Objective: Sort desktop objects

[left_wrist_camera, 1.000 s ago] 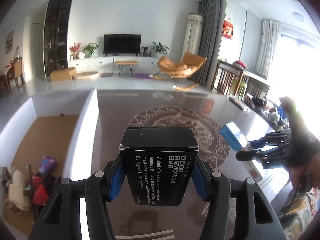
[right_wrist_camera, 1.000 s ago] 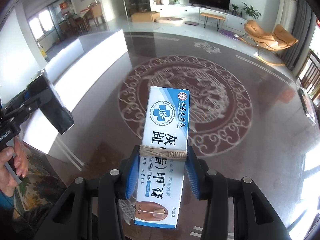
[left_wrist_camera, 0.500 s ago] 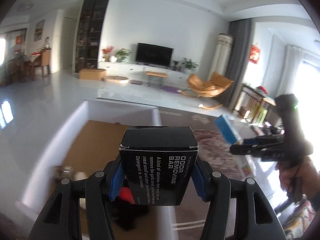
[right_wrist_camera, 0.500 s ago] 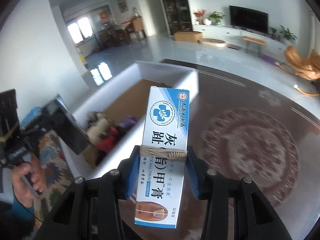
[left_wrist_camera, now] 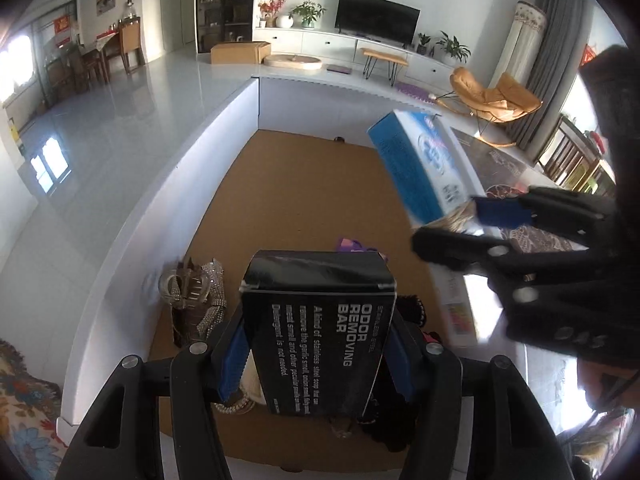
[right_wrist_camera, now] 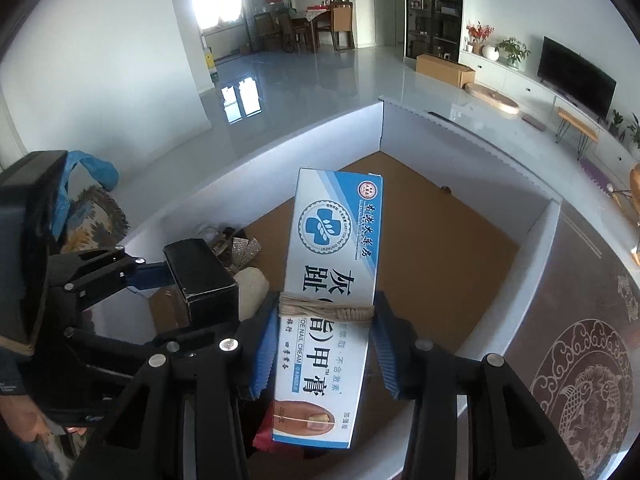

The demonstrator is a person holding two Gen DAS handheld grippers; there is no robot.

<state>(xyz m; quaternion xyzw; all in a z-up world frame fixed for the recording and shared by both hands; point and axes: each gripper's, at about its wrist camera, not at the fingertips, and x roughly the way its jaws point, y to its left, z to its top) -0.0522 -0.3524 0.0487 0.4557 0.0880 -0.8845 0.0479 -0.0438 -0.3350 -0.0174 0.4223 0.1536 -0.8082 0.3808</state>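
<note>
My left gripper (left_wrist_camera: 318, 344) is shut on a black "Odor Removing Bar" box (left_wrist_camera: 320, 336) and holds it above the near end of a white-walled bin with a brown floor (left_wrist_camera: 288, 184). My right gripper (right_wrist_camera: 324, 344) is shut on a blue-and-white nail cream box (right_wrist_camera: 332, 280) bound with twine, also over the bin (right_wrist_camera: 472, 248). In the left wrist view the right gripper (left_wrist_camera: 476, 226) holds the cream box (left_wrist_camera: 420, 168) to my right. In the right wrist view the left gripper (right_wrist_camera: 160, 276) holds the black box (right_wrist_camera: 200, 276) to the left.
Several small items lie at the bin's near end: a sparkly silver piece (left_wrist_camera: 196, 300), something purple (left_wrist_camera: 352, 245) and dark things under the black box. The dark patterned tabletop (right_wrist_camera: 580, 340) lies right of the bin. A floral cushion (left_wrist_camera: 20, 408) is at the left.
Both grippers have swung left from above the patterned tabletop to above the bin, each still holding its box. They are now closer together.
</note>
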